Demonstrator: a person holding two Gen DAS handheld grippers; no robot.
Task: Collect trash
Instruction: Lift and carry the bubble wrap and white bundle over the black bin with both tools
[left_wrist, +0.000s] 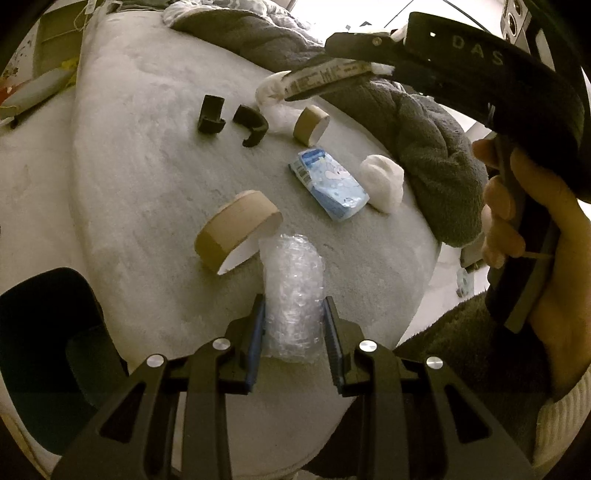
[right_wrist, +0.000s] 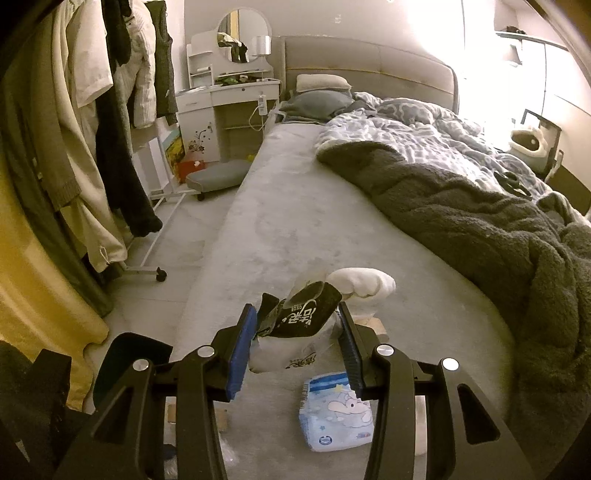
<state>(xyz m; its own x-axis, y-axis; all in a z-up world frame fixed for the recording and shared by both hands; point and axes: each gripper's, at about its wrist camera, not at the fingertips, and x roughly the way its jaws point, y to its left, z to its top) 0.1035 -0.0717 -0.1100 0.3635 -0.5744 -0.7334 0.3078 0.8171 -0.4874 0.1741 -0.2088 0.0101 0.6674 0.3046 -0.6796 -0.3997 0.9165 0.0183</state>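
Left tongs (left_wrist: 294, 317) clench a roll of bubble wrap (left_wrist: 293, 291) whose far end rests on the grey bed (left_wrist: 129, 147). Just beyond it lies a wide cardboard ring (left_wrist: 236, 230), then a blue tissue pack (left_wrist: 328, 184) beside a white wad (left_wrist: 382, 181), a small cardboard ring (left_wrist: 310, 125) and two black clips (left_wrist: 229, 122). At upper right a hand (left_wrist: 535, 236) holds the other tool, a wrapper caught in it.

Right tongs (right_wrist: 297, 334) grasp a crumpled black and white wrapper (right_wrist: 299, 321), held above the bed. Below them lies the tissue pack (right_wrist: 334, 413); a white wad (right_wrist: 364, 286) lies just past the tips. A dark blanket (right_wrist: 480, 214) covers the bed's right side.
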